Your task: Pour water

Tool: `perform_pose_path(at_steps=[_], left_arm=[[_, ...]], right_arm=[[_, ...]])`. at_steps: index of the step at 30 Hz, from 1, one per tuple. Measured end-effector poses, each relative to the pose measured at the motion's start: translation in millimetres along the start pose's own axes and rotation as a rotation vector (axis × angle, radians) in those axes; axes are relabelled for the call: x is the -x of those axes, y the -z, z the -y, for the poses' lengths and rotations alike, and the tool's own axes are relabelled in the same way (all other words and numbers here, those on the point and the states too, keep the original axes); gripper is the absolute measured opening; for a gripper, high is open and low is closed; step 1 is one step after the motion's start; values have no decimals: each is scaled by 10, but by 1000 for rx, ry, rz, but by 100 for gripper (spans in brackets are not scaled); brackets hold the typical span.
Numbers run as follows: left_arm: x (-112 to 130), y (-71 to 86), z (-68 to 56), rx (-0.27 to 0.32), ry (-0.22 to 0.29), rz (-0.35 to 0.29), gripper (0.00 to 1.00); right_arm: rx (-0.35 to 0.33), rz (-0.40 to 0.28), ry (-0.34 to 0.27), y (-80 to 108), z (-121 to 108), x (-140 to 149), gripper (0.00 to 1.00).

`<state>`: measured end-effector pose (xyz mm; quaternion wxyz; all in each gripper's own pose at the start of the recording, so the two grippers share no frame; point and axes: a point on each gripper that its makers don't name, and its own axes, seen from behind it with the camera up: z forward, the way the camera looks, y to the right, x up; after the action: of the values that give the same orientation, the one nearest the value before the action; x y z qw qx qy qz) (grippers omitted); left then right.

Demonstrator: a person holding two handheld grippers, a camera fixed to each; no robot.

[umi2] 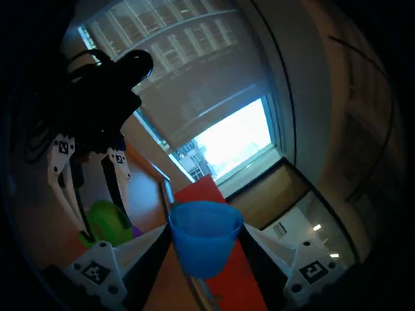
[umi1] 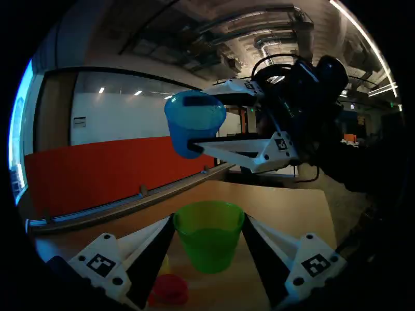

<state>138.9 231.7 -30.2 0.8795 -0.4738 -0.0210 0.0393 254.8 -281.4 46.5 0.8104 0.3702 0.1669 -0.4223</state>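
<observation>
A green cup (umi1: 210, 241) stands upright between my left gripper's (umi1: 207, 246) fingers, which press on both its sides, held above the wooden table (umi1: 290, 205). Higher up hangs a blue cup (umi1: 194, 122), tilted toward the green one, with the right gripper's white fingers (umi1: 249, 153) clamped on it. In the right gripper view the blue cup (umi2: 206, 236) sits between my right gripper's (umi2: 205, 249) fingers, which press on it. The left gripper with the green cup (umi2: 109, 223) shows at the left there. No water is visible in either cup.
A red cup (umi1: 170, 287) and something yellow (umi1: 165, 264) lie on the table under the left gripper. An orange wall panel (umi1: 104, 171) and a ledge run along the table's far side. A bright window (umi2: 233, 140) lies beyond.
</observation>
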Motion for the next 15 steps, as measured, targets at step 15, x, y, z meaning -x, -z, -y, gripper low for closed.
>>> perform_pose_path(at_steps=[15], left_arm=[[29, 8, 9, -1, -4, 8, 89]], right_arm=[[-42, 36, -497, 63, 142, 131, 90]])
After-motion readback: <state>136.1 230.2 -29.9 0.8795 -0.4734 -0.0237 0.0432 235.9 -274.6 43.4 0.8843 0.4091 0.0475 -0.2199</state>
